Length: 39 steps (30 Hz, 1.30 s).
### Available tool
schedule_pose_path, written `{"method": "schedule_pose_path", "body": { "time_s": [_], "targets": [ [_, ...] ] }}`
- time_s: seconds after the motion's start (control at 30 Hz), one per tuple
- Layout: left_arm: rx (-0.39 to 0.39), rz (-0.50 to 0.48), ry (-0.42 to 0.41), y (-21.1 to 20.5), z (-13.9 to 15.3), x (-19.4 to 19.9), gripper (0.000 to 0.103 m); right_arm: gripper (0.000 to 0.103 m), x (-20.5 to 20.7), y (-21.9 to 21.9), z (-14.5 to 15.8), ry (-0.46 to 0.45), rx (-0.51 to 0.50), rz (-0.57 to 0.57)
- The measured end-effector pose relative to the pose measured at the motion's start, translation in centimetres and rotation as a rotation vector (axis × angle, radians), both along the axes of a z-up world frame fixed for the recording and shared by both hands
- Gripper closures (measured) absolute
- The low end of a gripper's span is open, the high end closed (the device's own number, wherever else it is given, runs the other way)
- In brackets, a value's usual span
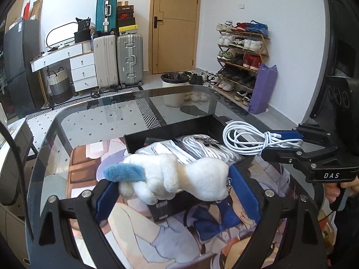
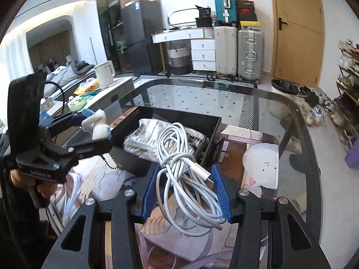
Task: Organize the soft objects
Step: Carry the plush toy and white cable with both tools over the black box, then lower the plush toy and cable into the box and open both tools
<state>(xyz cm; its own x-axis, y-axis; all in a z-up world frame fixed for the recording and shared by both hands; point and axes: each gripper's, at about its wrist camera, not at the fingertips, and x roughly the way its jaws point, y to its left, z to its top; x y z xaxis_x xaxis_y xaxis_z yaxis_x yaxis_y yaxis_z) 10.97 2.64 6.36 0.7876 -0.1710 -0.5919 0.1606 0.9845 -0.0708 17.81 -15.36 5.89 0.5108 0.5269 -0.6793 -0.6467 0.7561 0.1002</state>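
My left gripper point(image 1: 177, 186) is shut on a white plush toy point(image 1: 179, 177) with a blue tail and a bead chain, held just above the near wall of the black box point(image 1: 168, 129). The toy also shows in the right wrist view point(image 2: 97, 125). My right gripper point(image 2: 186, 192) is shut on a coiled white cable point(image 2: 179, 163), held over the box's near right corner; the cable also shows in the left wrist view point(image 1: 246, 139). The box point(image 2: 179, 115) holds a folded grey-and-white cloth point(image 2: 143, 136).
The box stands on a printed mat point(image 2: 260, 157) on a glass table point(image 2: 224, 94). A white kettle point(image 2: 104, 72) stands on a counter to the left. Suitcases point(image 1: 119, 60), a drawer unit, a shoe rack point(image 1: 242, 56) and a door lie beyond the table.
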Motion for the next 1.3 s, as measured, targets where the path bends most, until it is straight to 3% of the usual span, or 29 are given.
{"method": "schedule_pose_path", "body": {
  "time_s": [0.43,0.9,1.3],
  "targets": [
    [0.050,0.010,0.045,-0.1,-1.4,4.0,0.012,0.055,3.5,4.5,-0.9,0.014,-0.066,0.036],
    [0.094,-0.011,0.054,-0.7,-2.0,5.5,0.011,0.055,6.1,6.5,-0.7,0.000,-0.072,0.107],
    [0.183,-0.017,0.044,-1.2,-2.6,6.1,0.011,0.055,7.4,8.4,-3.0,0.043,-0.099,0.184]
  ]
}}
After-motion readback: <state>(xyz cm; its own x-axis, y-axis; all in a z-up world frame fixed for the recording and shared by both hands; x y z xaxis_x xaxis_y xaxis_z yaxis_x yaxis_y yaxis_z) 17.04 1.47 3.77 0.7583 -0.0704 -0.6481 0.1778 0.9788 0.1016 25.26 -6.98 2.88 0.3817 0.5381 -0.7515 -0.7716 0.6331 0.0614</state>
